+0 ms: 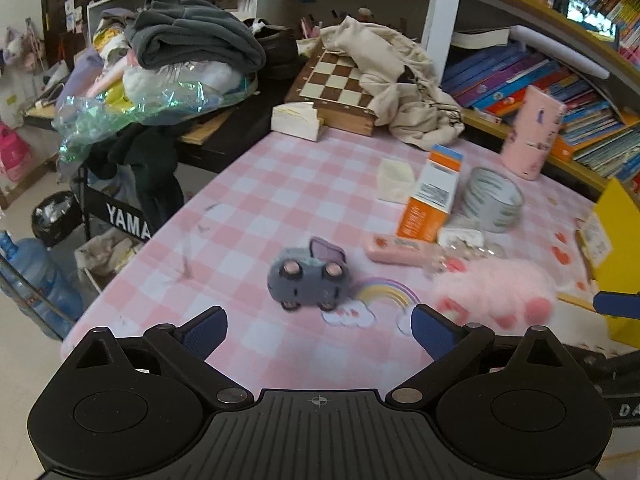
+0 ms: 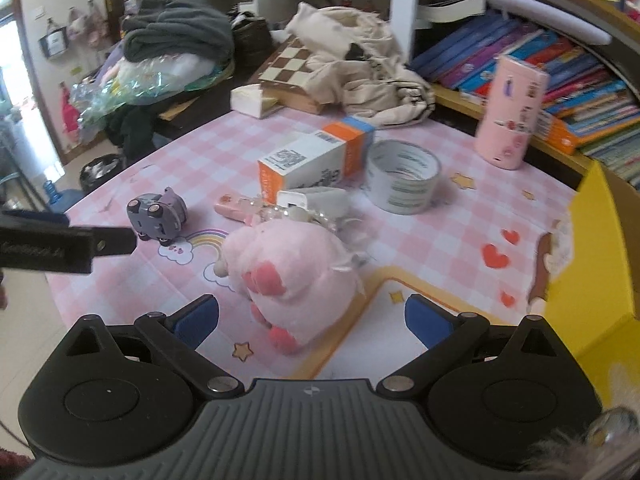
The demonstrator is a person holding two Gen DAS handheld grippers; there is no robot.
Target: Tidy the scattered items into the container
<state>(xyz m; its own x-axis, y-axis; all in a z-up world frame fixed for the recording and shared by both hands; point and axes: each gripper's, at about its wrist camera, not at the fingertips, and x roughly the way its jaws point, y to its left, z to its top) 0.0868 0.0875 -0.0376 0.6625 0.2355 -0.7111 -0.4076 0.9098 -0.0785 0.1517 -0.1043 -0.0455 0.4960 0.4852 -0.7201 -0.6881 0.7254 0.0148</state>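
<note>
A grey-purple toy car [image 1: 308, 278] lies on its side on the pink checked cloth, just ahead of my open, empty left gripper [image 1: 318, 330]. It also shows in the right wrist view [image 2: 157, 211]. A pink plush toy [image 2: 292, 272] lies just ahead of my open, empty right gripper [image 2: 312, 322], between the lines of its fingers; it is blurred in the left wrist view [image 1: 496, 292]. Behind it lie an orange and white box [image 2: 316, 158], a tape roll [image 2: 402, 176], a small pink case [image 1: 400, 249] and a white charger [image 2: 296, 200]. The yellow container [image 2: 592, 248] stands at the right.
A tall pink cylinder [image 2: 510, 114] stands at the back right before shelves of books [image 2: 560, 64]. A chessboard [image 1: 340, 80], beige cloth [image 1: 404, 80] and white box [image 1: 298, 120] crowd the back. The table's left edge [image 1: 160, 232] drops to the floor, with a water jug [image 1: 36, 280].
</note>
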